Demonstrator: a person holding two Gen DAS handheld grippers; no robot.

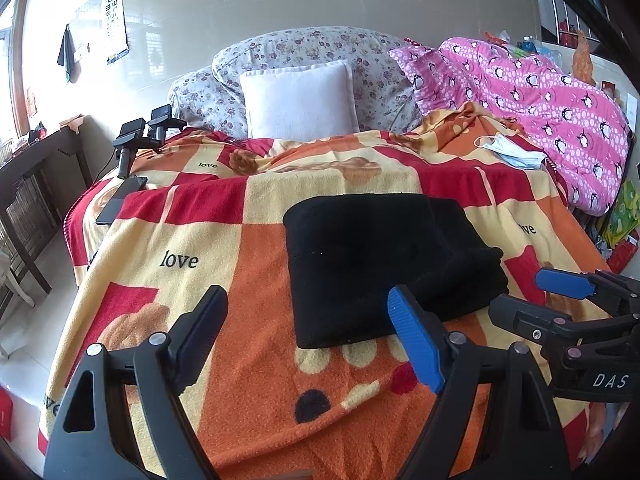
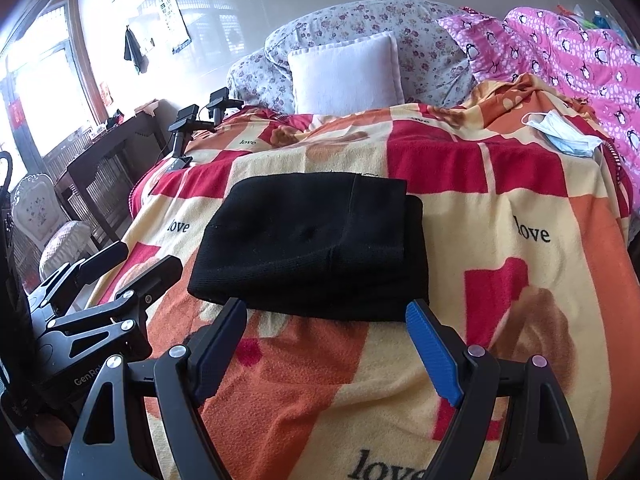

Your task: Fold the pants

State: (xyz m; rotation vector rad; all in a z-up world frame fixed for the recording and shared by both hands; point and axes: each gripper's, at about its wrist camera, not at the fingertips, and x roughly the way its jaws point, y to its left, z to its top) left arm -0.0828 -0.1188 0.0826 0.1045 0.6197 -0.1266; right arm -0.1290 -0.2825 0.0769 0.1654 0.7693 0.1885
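Pants (image 2: pixel 312 244): black, lying as a compact folded rectangle in the middle of the bed, on the blanket (image 2: pixel 532 184)
Progress: folding looks finished; perhaps only tidying left
Left claw (image 1: pixel 308 328): wide open, empty, short of the pants
Right claw (image 2: pixel 328 344): wide open, empty
Room: bare blanket all around; face mask (image 2: pixel 564 132) well apart
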